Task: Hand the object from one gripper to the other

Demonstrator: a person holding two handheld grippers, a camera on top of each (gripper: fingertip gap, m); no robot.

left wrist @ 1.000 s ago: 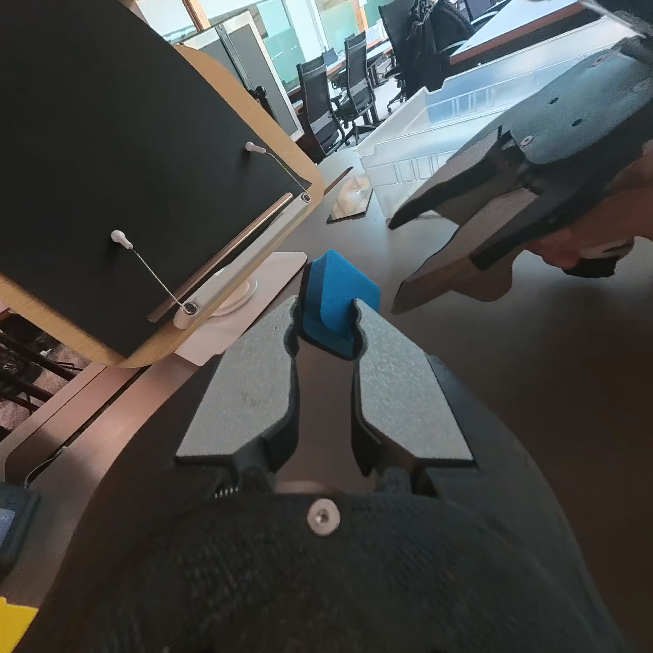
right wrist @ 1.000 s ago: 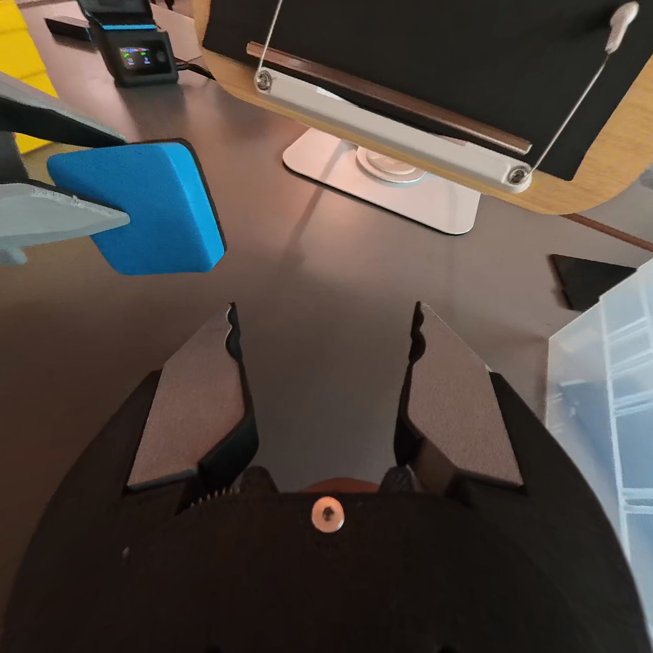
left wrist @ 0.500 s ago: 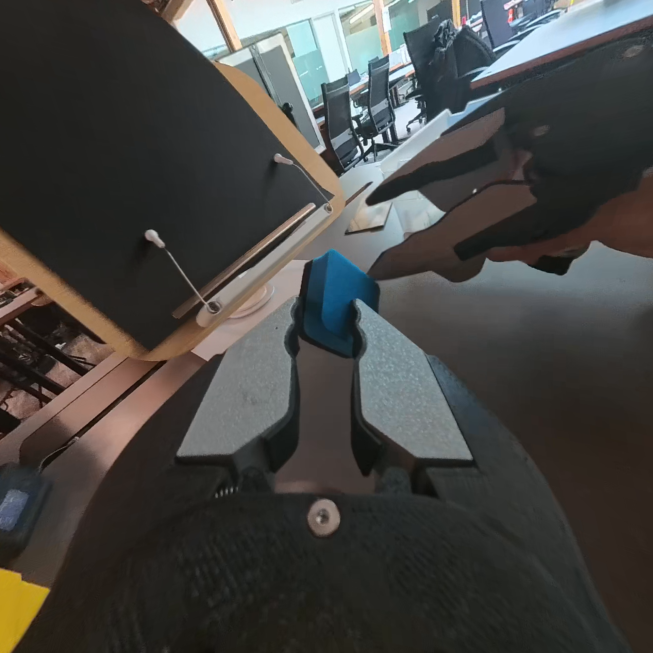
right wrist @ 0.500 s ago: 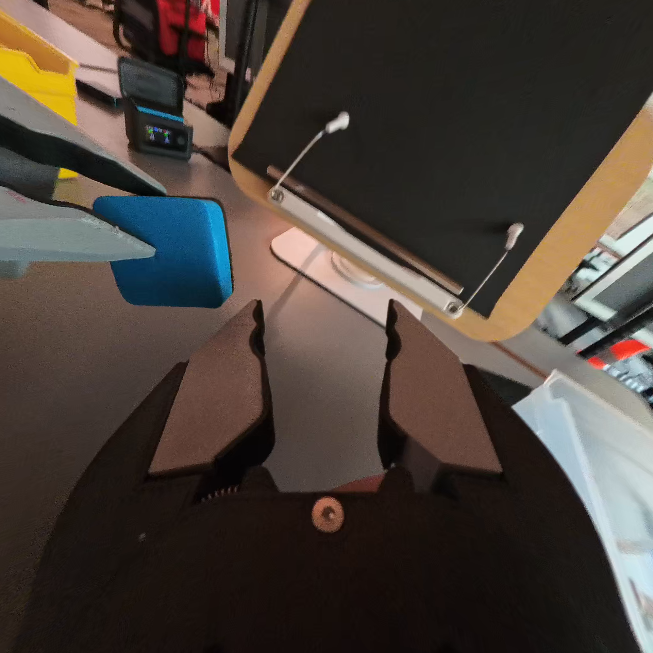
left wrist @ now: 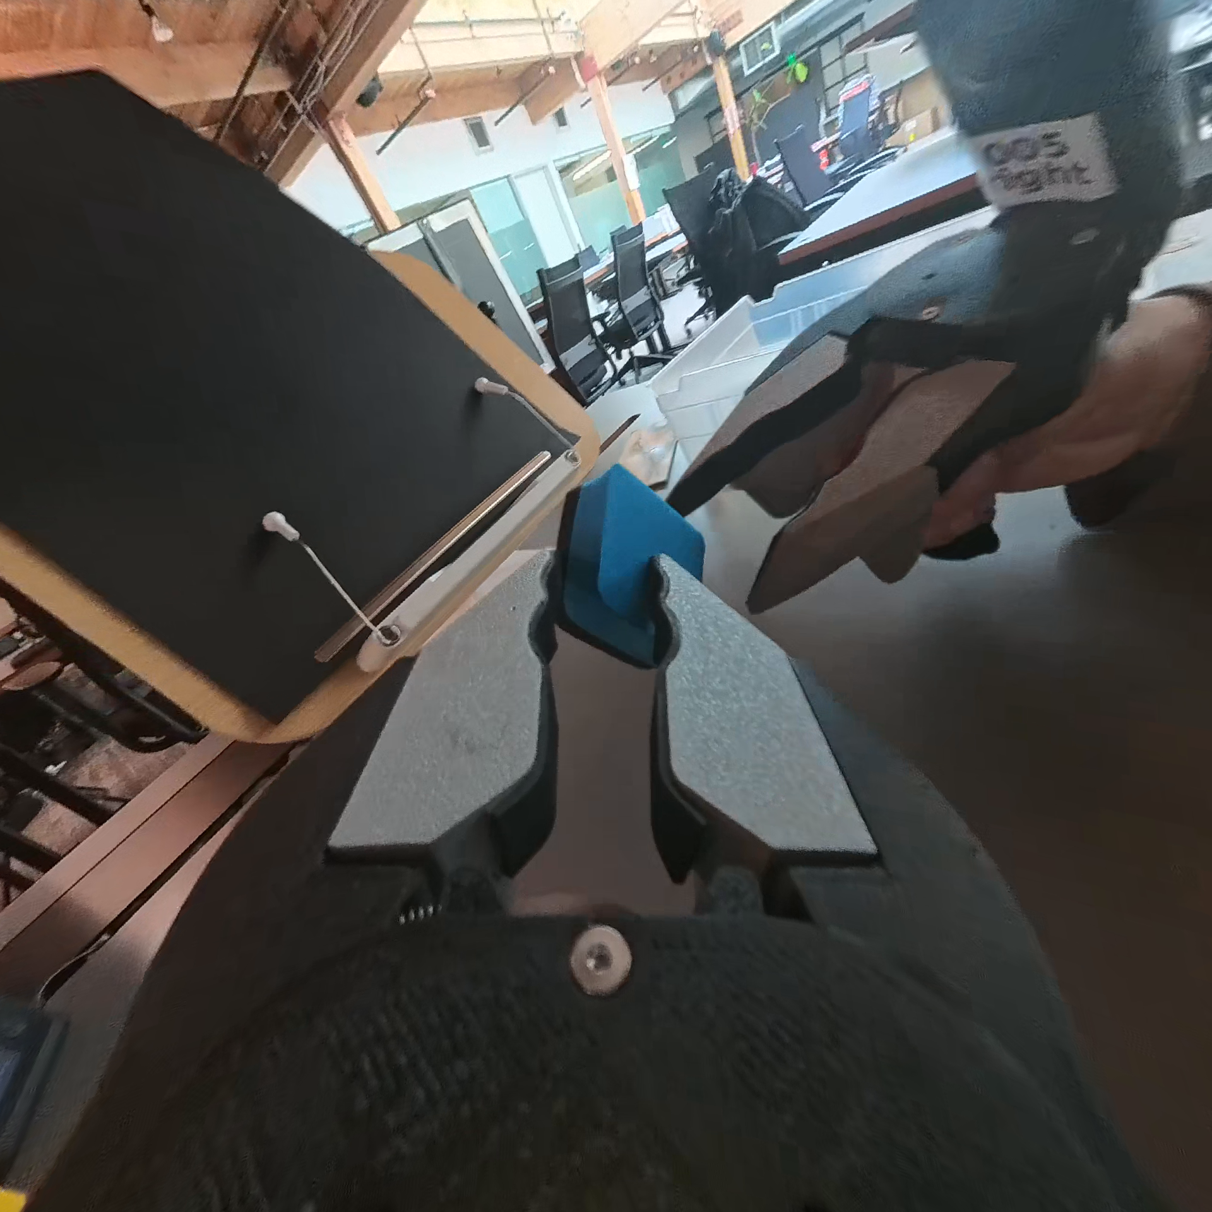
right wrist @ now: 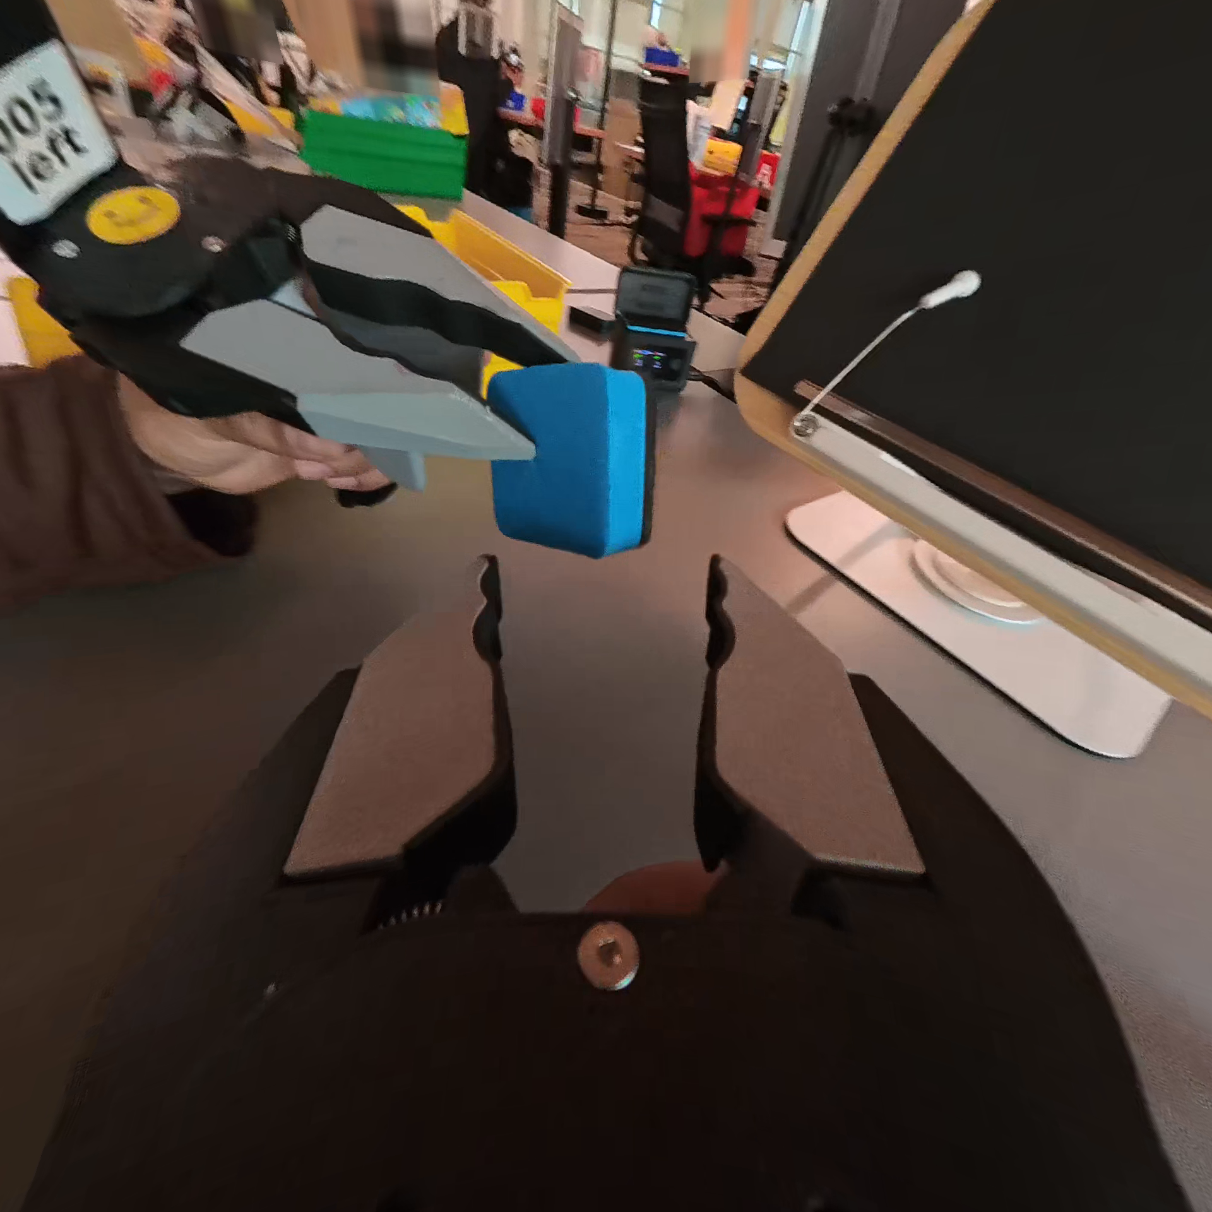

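Left gripper [left wrist: 606, 580]: jaws closed on the blue block [left wrist: 620, 557], which is clamped by one end between the fingertips and held clear above the dark table [left wrist: 1049, 754]; most of the block projects beyond the tips. Right gripper [right wrist: 600, 590]: jaws parted, nothing between them; the right wrist view shows the block [right wrist: 570, 459] just ahead of and above its fingertips, slightly to their left, apart from both. In the left wrist view the right gripper [left wrist: 715, 557] comes in from the upper right, its tips just beside the block; contact cannot be determined there. A hand [left wrist: 1102, 420] grips its handle. In the right wrist view, a hand [right wrist: 249, 452] is seen under the left gripper [right wrist: 538, 406]. Beside both grippers stands a tilted black board with a tan rim [left wrist: 197, 393] on a white base [right wrist: 984, 662]. Farther off: a small black device with a lit screen [right wrist: 656, 334], yellow bins [right wrist: 505, 275], a clear plastic bin [left wrist: 734, 354], and office chairs [left wrist: 590, 321] in the background.
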